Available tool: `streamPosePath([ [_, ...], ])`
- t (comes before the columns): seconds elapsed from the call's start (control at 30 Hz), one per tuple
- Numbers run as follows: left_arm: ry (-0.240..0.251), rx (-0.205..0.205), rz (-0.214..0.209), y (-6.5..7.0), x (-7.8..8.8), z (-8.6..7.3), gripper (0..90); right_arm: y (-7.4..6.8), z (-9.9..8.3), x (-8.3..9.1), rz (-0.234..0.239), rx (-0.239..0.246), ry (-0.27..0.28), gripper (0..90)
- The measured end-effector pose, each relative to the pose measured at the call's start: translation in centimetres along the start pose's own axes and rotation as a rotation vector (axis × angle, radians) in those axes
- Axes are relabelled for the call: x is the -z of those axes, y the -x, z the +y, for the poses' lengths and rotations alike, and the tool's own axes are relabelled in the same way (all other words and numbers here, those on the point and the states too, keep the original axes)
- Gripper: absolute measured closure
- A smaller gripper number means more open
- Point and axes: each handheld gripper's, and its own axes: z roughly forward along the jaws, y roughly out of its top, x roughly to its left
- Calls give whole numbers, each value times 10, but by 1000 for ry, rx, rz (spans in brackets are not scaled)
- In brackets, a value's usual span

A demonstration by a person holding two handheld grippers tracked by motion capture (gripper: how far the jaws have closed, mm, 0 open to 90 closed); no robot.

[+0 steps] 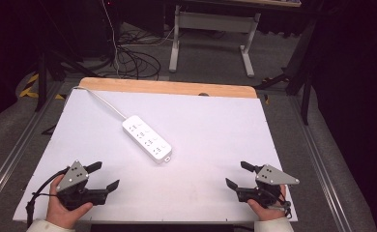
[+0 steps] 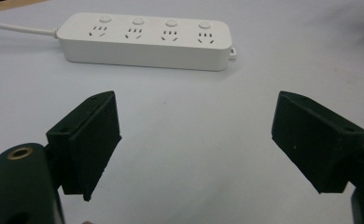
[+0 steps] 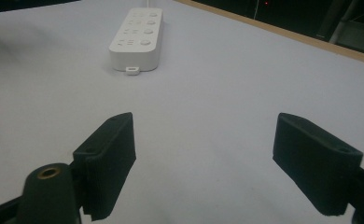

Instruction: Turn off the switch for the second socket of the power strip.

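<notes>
White power strip point(image 1: 147, 138) lies mid-table point(image 1: 215, 125), cord toward far left corner. Left gripper point(image 1: 105, 177) and right gripper point(image 1: 239, 175) at near corners, jaws wide apart, holding nothing

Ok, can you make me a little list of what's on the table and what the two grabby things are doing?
surface: white table top with a wooden strip along its far edge
main thing: white power strip, four sockets, each with a round button, lying flat and slanted near the middle
cord: white cable runs from the strip to the far left corner
left gripper: jaws wide apart, holding nothing, near edge
right gripper: jaws wide apart, holding nothing, near edge
touching the strip: neither gripper
</notes>
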Motion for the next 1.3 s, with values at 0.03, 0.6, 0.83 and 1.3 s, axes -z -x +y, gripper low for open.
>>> streamPosePath([
  [0.03,-1,-5,5,0,0,0,163,0,0,0,-1,1,0,216],
  [0.6,-3,-15,7,0,2,2,166,-1,0,-1,-2,20,-11,223],
  [0.83,-9,14,-12,2,0,3,158,-1,-1,-2,1,18,-14,226],
  [1.3,-20,29,-3,-5,0,26,183,-1,-4,-4,3,12,-39,231],
])
